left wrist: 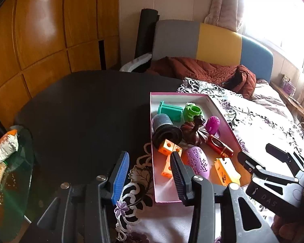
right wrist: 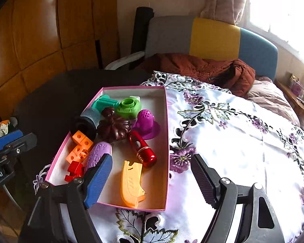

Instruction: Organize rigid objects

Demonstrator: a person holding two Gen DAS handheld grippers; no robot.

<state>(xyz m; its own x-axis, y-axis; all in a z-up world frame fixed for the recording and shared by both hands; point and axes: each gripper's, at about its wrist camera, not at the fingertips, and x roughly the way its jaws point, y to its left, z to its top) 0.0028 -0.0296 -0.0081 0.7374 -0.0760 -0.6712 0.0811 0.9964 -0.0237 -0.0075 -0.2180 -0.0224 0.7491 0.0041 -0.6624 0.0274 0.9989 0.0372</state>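
right claw: the right gripper (right wrist: 150, 180) hangs over the near end of the box with its jaws standing wide and nothing between them. Empty, as far as I can see.
left claw: the left gripper (left wrist: 150, 174) is about half open and also empty, hovering at the box's near-left corner, half over the bare dark table (left wrist: 81, 111).
box: the pink box (right wrist: 167, 121) sits on the left edge of the flowered cloth (right wrist: 243, 141), long axis running away from both claws.
nearest thing: the yellow-orange flat piece (right wrist: 131, 184) lies at the near end of the box, lengthwise along it, just ahead of the right claw. I'd guess that one was set down last.
mid box: red tube (right wrist: 142, 149) lies slanted, purple oval (right wrist: 99, 154) beside it, orange blocks (right wrist: 80, 147) and a small red block (right wrist: 75, 171) along the left wall.
far end: dark brown pumpkin-ish thing (right wrist: 113, 127), black roller (right wrist: 87, 121), purple dome (right wrist: 146, 121), green ring (right wrist: 128, 106), teal piece (right wrist: 104, 102).
left to do: can't spot any loose item on the cloth, so the sorting looks about done, I reckon.
nearer hand: right, for anything at the box's near end.
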